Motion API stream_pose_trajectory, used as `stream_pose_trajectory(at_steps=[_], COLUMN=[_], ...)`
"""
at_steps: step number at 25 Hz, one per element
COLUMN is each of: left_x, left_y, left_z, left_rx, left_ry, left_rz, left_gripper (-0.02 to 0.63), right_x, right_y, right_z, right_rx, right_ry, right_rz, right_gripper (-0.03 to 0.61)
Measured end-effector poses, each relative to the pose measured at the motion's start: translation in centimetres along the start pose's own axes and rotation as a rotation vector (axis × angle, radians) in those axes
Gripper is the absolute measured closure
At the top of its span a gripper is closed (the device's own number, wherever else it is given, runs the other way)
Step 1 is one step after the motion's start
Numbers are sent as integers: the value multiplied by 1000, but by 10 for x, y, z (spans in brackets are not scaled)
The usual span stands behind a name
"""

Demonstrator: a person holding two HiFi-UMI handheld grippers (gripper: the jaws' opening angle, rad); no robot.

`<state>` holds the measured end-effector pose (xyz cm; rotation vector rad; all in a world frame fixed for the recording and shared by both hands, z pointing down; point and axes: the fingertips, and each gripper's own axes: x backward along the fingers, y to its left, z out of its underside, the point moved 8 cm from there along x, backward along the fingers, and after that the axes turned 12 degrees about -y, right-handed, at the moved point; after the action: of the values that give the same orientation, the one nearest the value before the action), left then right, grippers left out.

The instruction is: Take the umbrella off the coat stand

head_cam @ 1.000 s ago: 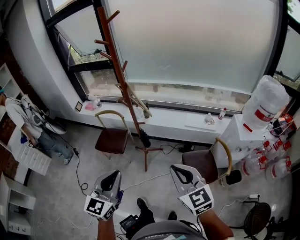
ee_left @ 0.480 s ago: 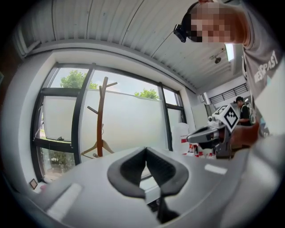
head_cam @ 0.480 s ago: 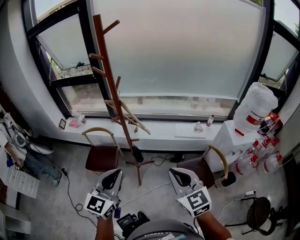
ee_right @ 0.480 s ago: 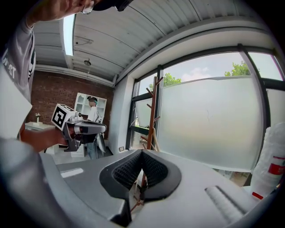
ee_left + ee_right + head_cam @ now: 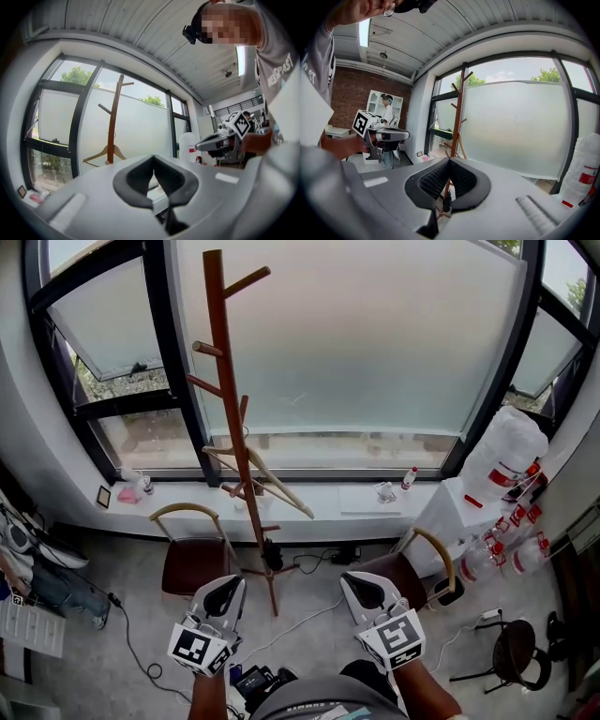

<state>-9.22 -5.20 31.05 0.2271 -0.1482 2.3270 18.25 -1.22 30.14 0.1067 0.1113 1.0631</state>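
The brown wooden coat stand (image 5: 234,427) rises in front of the frosted window. A small black folded umbrella (image 5: 272,555) hangs low on its pole, near the feet. A pale wooden hanger (image 5: 277,486) hangs higher up. My left gripper (image 5: 225,584) and right gripper (image 5: 362,580) are held side by side short of the stand, both shut and empty. In the right gripper view the stand (image 5: 457,112) lines up behind the closed right gripper (image 5: 450,161), and the umbrella (image 5: 447,202) shows below it. The left gripper view has the stand (image 5: 112,117) beyond the left gripper (image 5: 153,159).
Two brown chairs stand on either side of the stand, one at left (image 5: 192,561) and one at right (image 5: 405,570). A white water dispenser (image 5: 504,460) with spare bottles stands at the right. A black stool (image 5: 517,659) and floor cables (image 5: 309,613) lie nearby. A person (image 5: 387,112) stands far left.
Both grippers and the head camera have moved toward the window. The coat stand now looks nearer and more central, and the person at the far left has slid out of the head view.
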Motion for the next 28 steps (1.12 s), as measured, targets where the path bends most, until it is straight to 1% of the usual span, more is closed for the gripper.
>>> stream_pose_trajectory(at_steps=[3, 9, 14, 21, 28], left_x=[5, 14, 12, -9, -16], left_y=[17, 45, 58, 71, 88], left_z=[7, 17, 24, 29, 49], left_rx=[14, 34, 15, -10, 15], left_ry=[-3, -4, 26, 58, 75], left_rz=[-5, -57, -122, -216, -311], left_gripper=[614, 614, 614, 614, 614], right_x=[-17, -58, -94, -146, -196], right_y=[9, 16, 7, -12, -18], right_z=[2, 6, 16, 30, 54], right_rx=[5, 5, -16, -41, -41], right_ry=[20, 27, 15, 13, 55], right_rz=[-11, -65, -144, -275, -387], right_gripper=[577, 577, 577, 577, 577])
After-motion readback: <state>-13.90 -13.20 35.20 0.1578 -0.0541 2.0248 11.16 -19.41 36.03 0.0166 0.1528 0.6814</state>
